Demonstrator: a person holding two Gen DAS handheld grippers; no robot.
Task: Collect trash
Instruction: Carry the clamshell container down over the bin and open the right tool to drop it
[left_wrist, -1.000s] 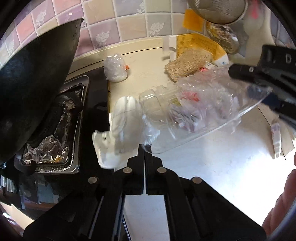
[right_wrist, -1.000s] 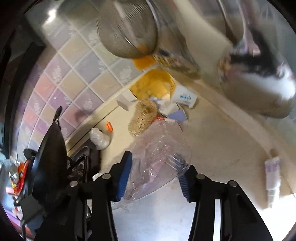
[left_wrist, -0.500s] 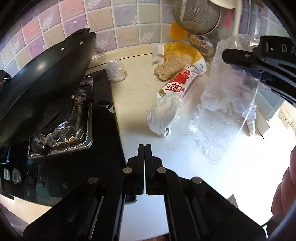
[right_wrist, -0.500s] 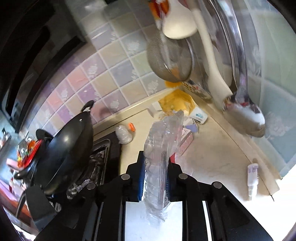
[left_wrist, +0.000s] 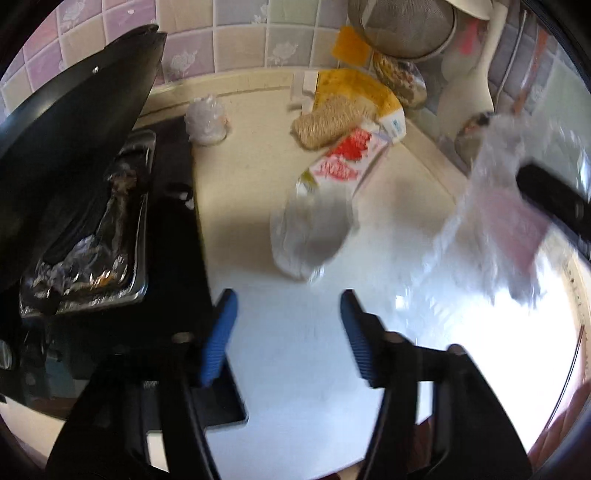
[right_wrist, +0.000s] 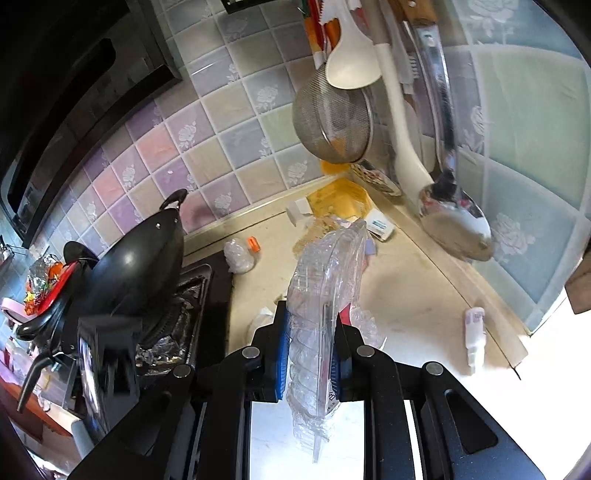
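mid-collection: right gripper (right_wrist: 308, 350) clamped on crushed clear plastic container (right_wrist: 325, 295), held up off the tabletop (left_wrist: 295, 332). left gripper (left_wrist: 288, 332) just sprung apart, empty, over crumpled plastic bag (left_wrist: 310, 236). next, likely: lowering around bag, squeezing gently.

nothing can be read: the red-and-white carton (left_wrist: 347, 158) bears red print too blurred to make out, and the small white bottle (right_wrist: 474, 334) label is too small.

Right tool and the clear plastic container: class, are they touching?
Touching. The right wrist view shows the right tool with both blue pads pressed flat against the clear plastic container.
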